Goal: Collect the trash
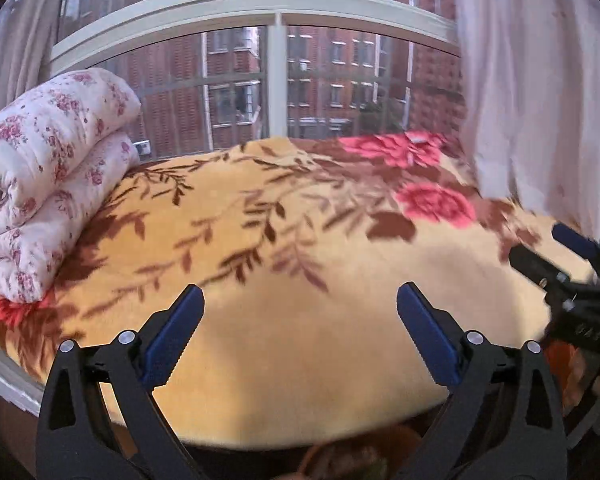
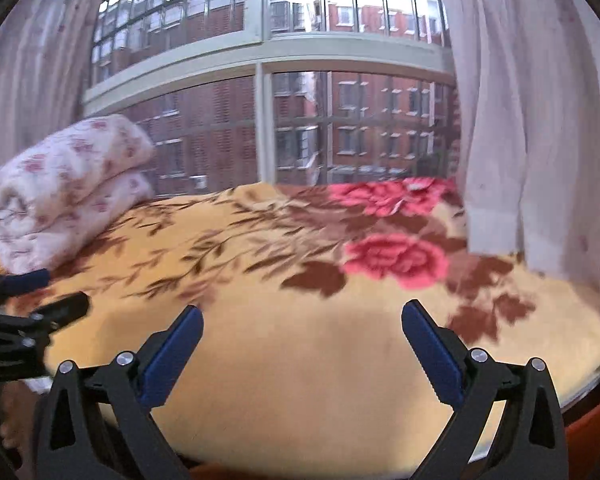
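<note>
Trash cannot be made out in either view; a blurred brown shape at the bottom edge of the left wrist view is too unclear to name. The left gripper [image 1: 300,292] fills the lower part of its frame, released, its blue-padded fingers spread wide with nothing between them. The right gripper [image 2: 302,308] sits the same way in its own frame, spread wide and empty. Each also shows at the side edge of the other's view, blurred. Beyond both lies a yellow blanket [image 1: 300,208] printed with brown leaves and pink roses, covering the middle of the frame. A folded white floral quilt [image 1: 52,168] rests on it at left. A pale curtain [image 1: 540,100] hangs at right, and a large window [image 1: 276,80] across the top shows red brick buildings [image 1: 340,60]
</note>
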{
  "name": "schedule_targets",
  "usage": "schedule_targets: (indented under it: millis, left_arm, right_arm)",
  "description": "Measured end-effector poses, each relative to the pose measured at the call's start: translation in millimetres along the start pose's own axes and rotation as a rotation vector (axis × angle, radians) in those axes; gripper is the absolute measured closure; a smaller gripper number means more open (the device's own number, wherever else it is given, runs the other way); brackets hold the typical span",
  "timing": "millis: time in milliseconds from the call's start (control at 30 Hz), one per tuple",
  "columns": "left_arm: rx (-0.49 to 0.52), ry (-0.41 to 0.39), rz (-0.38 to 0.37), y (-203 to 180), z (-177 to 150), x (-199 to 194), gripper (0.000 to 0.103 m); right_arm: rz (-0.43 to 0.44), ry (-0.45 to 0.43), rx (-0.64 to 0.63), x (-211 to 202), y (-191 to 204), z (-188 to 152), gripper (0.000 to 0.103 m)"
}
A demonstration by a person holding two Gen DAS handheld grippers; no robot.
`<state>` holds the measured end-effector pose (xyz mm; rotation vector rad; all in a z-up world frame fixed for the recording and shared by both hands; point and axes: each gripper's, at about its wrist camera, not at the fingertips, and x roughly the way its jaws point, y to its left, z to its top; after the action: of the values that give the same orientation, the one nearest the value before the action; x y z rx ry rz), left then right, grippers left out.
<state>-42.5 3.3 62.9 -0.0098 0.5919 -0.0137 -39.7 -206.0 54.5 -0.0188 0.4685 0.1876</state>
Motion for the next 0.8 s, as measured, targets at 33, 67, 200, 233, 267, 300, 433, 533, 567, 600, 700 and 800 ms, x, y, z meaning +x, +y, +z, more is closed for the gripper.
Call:
schedule_targets:
  millis: [33, 67, 200, 233, 267, 300, 433, 533, 567, 600, 700, 800]
  left_arm:
    - [-0.018, -0.007, -0.002, 4.1, 4.7, 9.7, 0.008]
    - [-0.027, -0.008, -0.003, 6.8, 7.7, 14.6, 0.008]
    - [-0.05, 0.011, -0.009, 11.2, 10.9, 45.4, 0.008]
    - [-0.051, 0.017, -0.01, 11.7, 10.9, 53.1, 0.008]
    - [-0.05, 0.032, 0.002, 12.1, 11.2, 64.0, 0.008]
    - [-0.048, 0.041, 0.013, 13.5, 11.2, 72.3, 0.008]
    - [-0.048, 0.084, 0.045, 18.0, 10.4, 102.9, 0.008]
    - [-0.068, 0.105, 0.056, 23.5, 8.4, 125.4, 0.008]
    - [-0.074, 0.107, 0.063, 24.4, 7.4, 128.9, 0.008]
    - [-0.08, 0.107, 0.074, 25.6, 6.1, 132.5, 0.008]
    - [-0.089, 0.111, 0.109, 28.4, 1.4, 143.1, 0.008]
    - [-0.091, 0.13, 0.098, 28.5, -1.6, 151.7, 0.008]
  right_arm:
    - [-0.022, -0.002, -0.005, 7.9, 0.5, 1.6, 0.005]
    - [-0.041, 0.003, -0.005, 18.8, 0.7, 2.9, 0.005]
    - [-0.053, 0.061, 0.037, 59.5, 1.9, -2.6, 0.005]
    - [-0.055, 0.068, 0.043, 64.4, 3.6, -5.1, 0.005]
    - [-0.062, 0.079, 0.047, 73.3, 4.8, -8.2, 0.005]
    - [-0.073, 0.084, 0.043, 81.6, 7.2, -11.6, 0.005]
    - [-0.105, 0.076, 0.002, 106.1, 14.8, -13.2, 0.005]
    - [-0.115, 0.083, -0.021, 121.2, 18.4, -12.7, 0.005]
    - [-0.118, 0.091, -0.024, 127.6, 18.6, -13.7, 0.005]
    - [-0.117, 0.101, -0.022, 132.4, 18.4, -15.0, 0.005]
    - [-0.115, 0.131, -0.014, 142.4, 17.9, -19.8, 0.005]
    - [-0.11, 0.145, -0.004, 148.0, 16.4, -23.5, 0.005]
